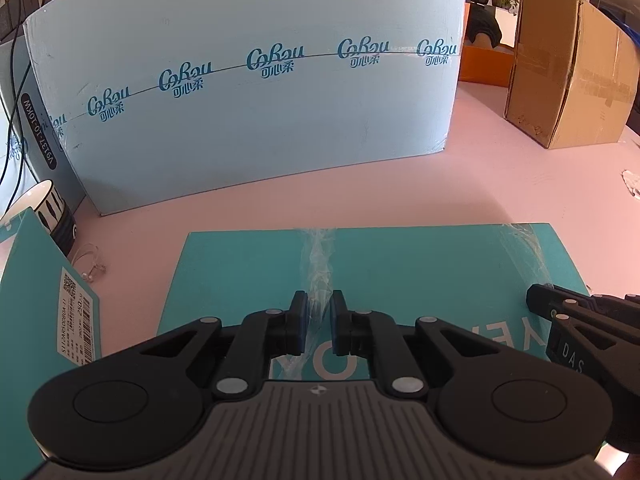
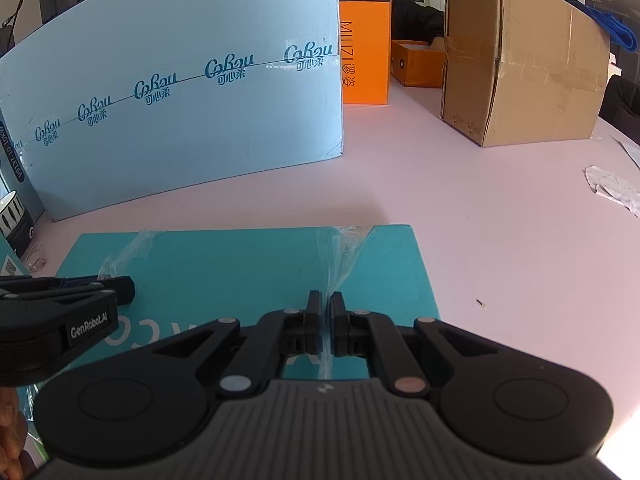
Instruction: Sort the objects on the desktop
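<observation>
A flat teal box (image 1: 420,264) lies on the pink table, wrapped in loose clear plastic film (image 1: 320,256). In the left wrist view my left gripper (image 1: 320,300) is shut on a raised, crumpled ridge of that film near the box's middle. My right gripper (image 1: 538,300) enters from the right edge over the box. In the right wrist view the right gripper (image 2: 325,300) is shut on a second ridge of film (image 2: 344,252) near the teal box's (image 2: 224,264) right side. The left gripper (image 2: 120,288) shows at the left.
A tall light blue carton (image 1: 248,92) stands just behind the teal box. A brown cardboard box (image 2: 520,60) and an orange box (image 2: 364,48) stand at the back right. A striped mug (image 1: 48,208) and a teal labelled packet (image 1: 40,300) are at the left. Crumpled paper (image 2: 612,188) lies at the right.
</observation>
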`<state>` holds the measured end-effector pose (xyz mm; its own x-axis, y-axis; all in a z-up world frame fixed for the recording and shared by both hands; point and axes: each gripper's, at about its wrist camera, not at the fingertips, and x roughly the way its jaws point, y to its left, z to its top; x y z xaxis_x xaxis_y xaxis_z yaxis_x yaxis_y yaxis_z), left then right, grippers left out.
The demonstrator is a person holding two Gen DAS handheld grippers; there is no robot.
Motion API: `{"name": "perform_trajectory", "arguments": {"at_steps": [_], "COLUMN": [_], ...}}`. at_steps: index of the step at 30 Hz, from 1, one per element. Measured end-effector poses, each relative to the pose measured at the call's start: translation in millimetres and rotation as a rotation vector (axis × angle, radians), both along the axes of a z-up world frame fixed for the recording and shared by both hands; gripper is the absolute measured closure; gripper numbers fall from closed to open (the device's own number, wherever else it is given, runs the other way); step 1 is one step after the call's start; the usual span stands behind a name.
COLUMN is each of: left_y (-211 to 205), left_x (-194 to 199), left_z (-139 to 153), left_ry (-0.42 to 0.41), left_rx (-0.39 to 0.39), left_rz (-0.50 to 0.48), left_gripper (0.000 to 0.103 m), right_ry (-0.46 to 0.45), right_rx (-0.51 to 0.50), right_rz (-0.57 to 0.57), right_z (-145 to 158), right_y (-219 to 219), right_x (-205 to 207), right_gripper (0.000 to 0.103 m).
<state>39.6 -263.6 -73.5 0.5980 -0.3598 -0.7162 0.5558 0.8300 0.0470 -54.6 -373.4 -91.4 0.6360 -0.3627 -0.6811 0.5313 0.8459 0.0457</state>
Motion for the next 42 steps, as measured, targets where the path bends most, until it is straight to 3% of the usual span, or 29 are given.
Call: {"name": "perform_trajectory", "arguments": {"at_steps": [28,42], "left_y": [12.7,20.3], "left_x": [-21.1,-29.9], "left_z": [36.2,66.1], "left_ry": [0.022,-0.010], "left_rx": [-0.056,-0.116], "left_rz": [-0.004,-0.011], "left_gripper": [0.094,0.094], "right_ry": [-0.081,-0.130], "right_rx": [0.003,-0.003], "right_rz": [-0.049,-0.074], "right_z": [36.8,61.6], "right_y": [7.8,10.9], "right_x": [-26.0,-35.3], "right_gripper": [0.096,0.095]}}
